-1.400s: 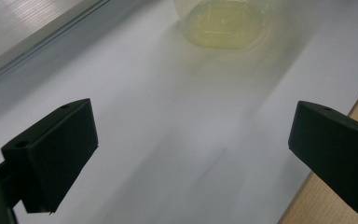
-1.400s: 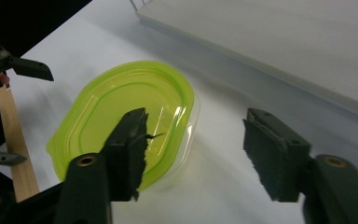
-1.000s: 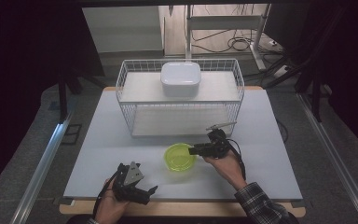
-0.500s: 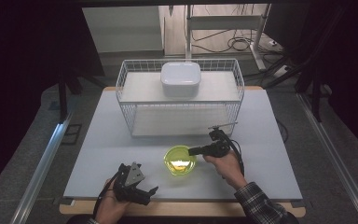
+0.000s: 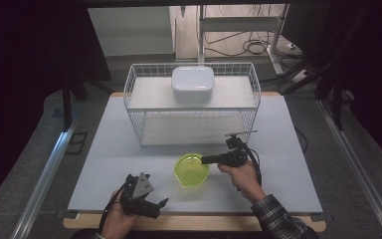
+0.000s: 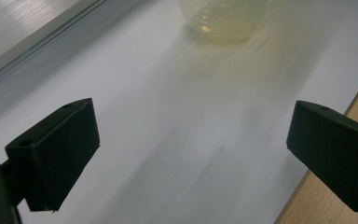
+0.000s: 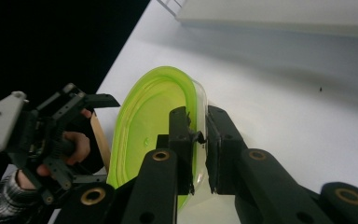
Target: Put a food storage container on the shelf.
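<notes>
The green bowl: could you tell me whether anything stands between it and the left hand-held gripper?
Nothing visible does. The left hand-held gripper is open over bare table, short of the green bowl, whose rim the right hand-held gripper clamps.

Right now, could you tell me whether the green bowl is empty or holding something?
Empty. The high view looks straight into the green bowl and shows bare green inside; the right gripper, whose jaws have just been closing, clamps its rim.

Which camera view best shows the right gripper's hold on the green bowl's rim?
The right gripper view: the right gripper pinches the green bowl wall. The high view shows it small; the left gripper view shows a blurred bowl edge.
</notes>
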Demonstrator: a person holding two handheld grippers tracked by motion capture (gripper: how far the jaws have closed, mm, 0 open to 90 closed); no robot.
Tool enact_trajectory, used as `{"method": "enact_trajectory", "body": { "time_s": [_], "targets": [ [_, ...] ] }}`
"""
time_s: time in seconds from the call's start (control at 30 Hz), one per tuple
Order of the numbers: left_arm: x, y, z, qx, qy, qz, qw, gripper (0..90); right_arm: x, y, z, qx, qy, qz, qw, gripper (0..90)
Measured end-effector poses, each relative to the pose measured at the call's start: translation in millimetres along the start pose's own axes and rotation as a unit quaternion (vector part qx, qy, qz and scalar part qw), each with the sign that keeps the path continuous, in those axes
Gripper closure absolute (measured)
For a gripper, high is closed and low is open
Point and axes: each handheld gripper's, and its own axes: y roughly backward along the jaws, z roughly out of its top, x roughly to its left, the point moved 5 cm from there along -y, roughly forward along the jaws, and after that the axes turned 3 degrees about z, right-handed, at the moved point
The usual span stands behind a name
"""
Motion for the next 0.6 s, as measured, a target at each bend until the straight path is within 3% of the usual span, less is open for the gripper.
{"method": "enact_trajectory", "body": {
  "time_s": [0.2,0.6],
  "targets": [
    [3.4,2.4,0.6,-0.005,0.023,-0.002,0.9997,2.0,11.3,12.8,5.8,-0.02,0.007,0.007,0.9997,81.6],
    [4.4,1.4,0.0,-0.001,0.027,0.001,0.9996,1.3,31.5,44.5,28.4,-0.061,0.017,0.018,0.9978,81.6]
  ]
}}
